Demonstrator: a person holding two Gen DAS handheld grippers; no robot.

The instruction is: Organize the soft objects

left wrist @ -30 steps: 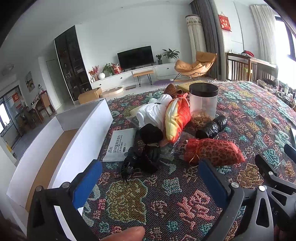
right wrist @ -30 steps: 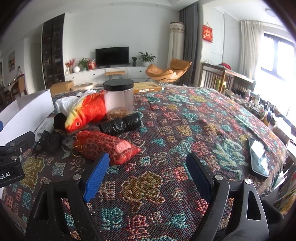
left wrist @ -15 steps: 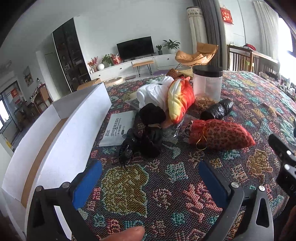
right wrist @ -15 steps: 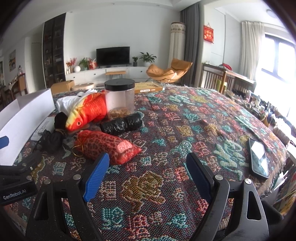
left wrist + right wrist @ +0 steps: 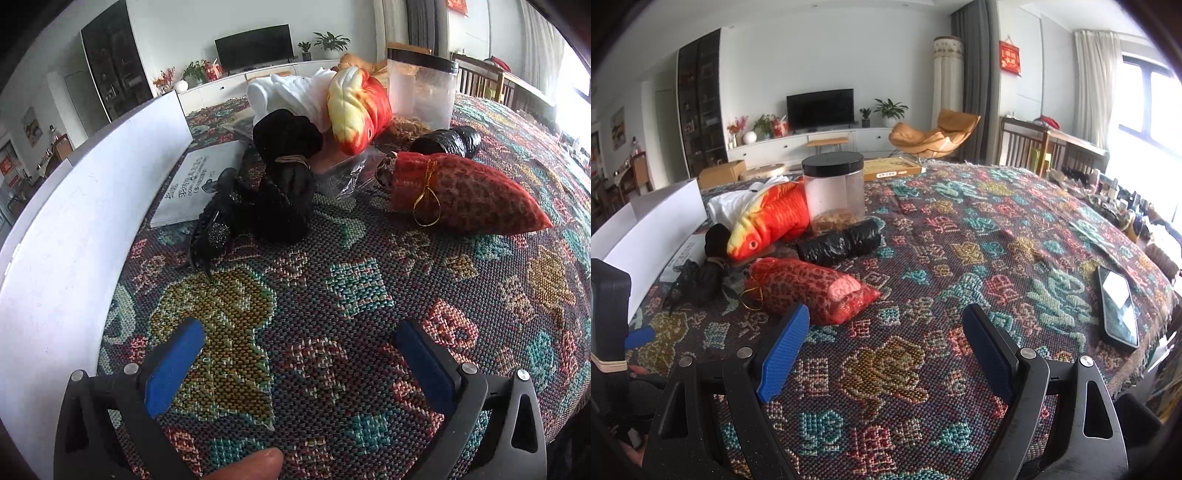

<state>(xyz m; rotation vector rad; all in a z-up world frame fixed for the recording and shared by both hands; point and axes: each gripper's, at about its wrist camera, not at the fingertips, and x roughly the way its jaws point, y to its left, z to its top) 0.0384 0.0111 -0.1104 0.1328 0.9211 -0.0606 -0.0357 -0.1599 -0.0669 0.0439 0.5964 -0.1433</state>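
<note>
A pile of soft things lies on the patterned tablecloth (image 5: 332, 295). A black drawstring pouch (image 5: 284, 184) lies nearest my left gripper (image 5: 295, 354), which is open, empty and low over the cloth. Behind it are a red-and-yellow plush fish (image 5: 358, 107), a white cloth (image 5: 284, 92), a red mesh pouch (image 5: 461, 195) and a black rolled bag (image 5: 447, 142). My right gripper (image 5: 882, 343) is open and empty, just short of the red mesh pouch (image 5: 809, 288). The fish (image 5: 768, 218) and black pouch (image 5: 701, 280) show there too.
A white open box (image 5: 66, 236) stands along the left. A clear jar with a black lid (image 5: 833, 192) stands behind the pile. A phone (image 5: 1117, 306) lies near the table's right edge. A white leaflet (image 5: 199, 184) lies beside the box.
My left gripper has dropped low and moved forward toward the black pouch. The right gripper has barely moved.
</note>
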